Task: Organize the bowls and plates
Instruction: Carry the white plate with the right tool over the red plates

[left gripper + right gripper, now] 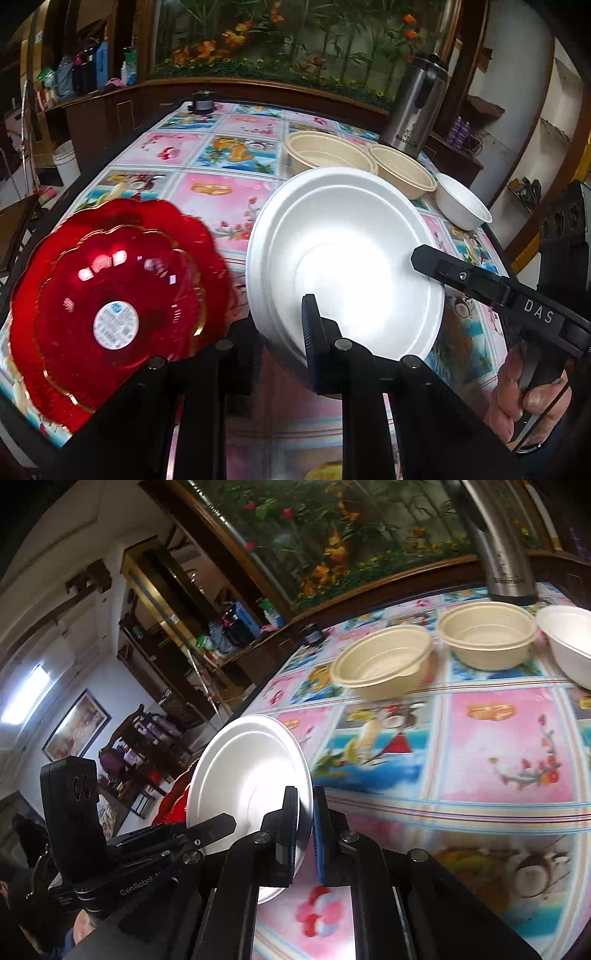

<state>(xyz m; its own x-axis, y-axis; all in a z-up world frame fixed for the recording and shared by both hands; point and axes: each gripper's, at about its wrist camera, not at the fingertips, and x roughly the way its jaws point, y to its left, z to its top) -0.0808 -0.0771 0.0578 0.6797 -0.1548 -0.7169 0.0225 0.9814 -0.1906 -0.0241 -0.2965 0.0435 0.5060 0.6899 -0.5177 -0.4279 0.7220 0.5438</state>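
So the white plate (251,771) is tilted up off the table (498,746), pinched by its rim in both grippers: the right gripper (305,834) clamps its near edge and the left gripper (221,825) bites it from the side. A red plate (114,306) sits by the table's left edge. Two beige bowls (384,661) and a white bowl (569,642) line the far edge by a steel flask (413,110), well clear.

The white plate (343,258) looks like matt foam; the red plates (110,295) are glossy, ribbed plastic. Beige bowls (384,661) look matt. The flask (413,107) is brushed metal, the tablecloth (498,757) glossy.
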